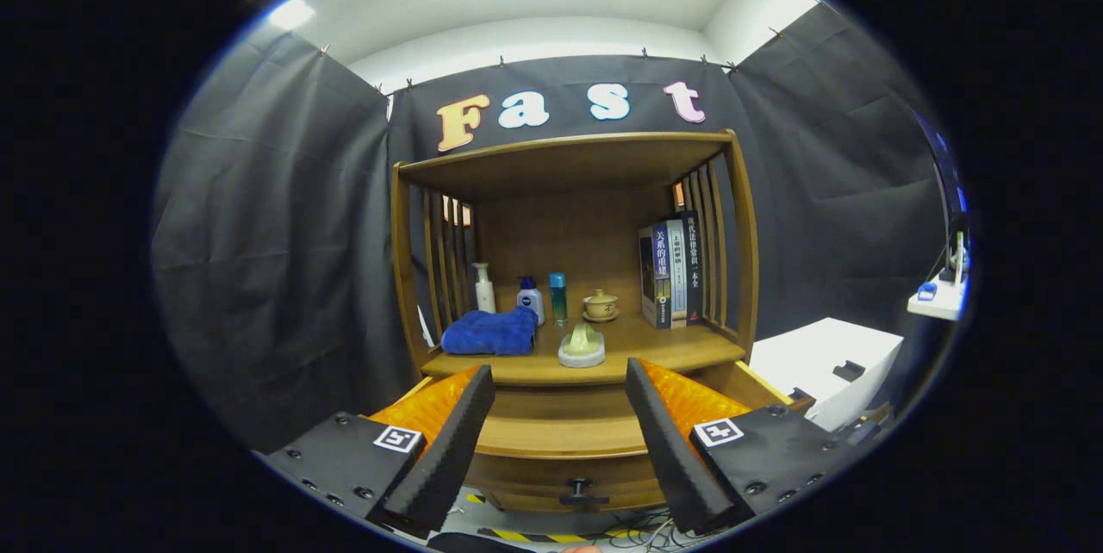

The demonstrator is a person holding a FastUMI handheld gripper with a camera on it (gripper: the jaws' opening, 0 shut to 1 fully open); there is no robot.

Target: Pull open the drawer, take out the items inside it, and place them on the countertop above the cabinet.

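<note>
A wooden cabinet's drawer [560, 432] stands pulled out toward me, its front panel with a dark knob [578, 488] low between my fingers. My gripper [560, 381] is open above the drawer, with nothing held between the fingers. Beyond the fingertips lies the countertop [672, 351]. On it rest a folded blue towel [489, 333] to the left and a pale green object on a grey round base [582, 346] near the front edge. I cannot see into the drawer's inside from here.
At the back of the countertop stand a white pump bottle [483, 288], a white-and-blue bottle [531, 298], a teal bottle [558, 296] and a small lidded cup on a saucer [601, 306]. Books [670, 274] lean at the right. A white box [823, 363] sits right of the cabinet.
</note>
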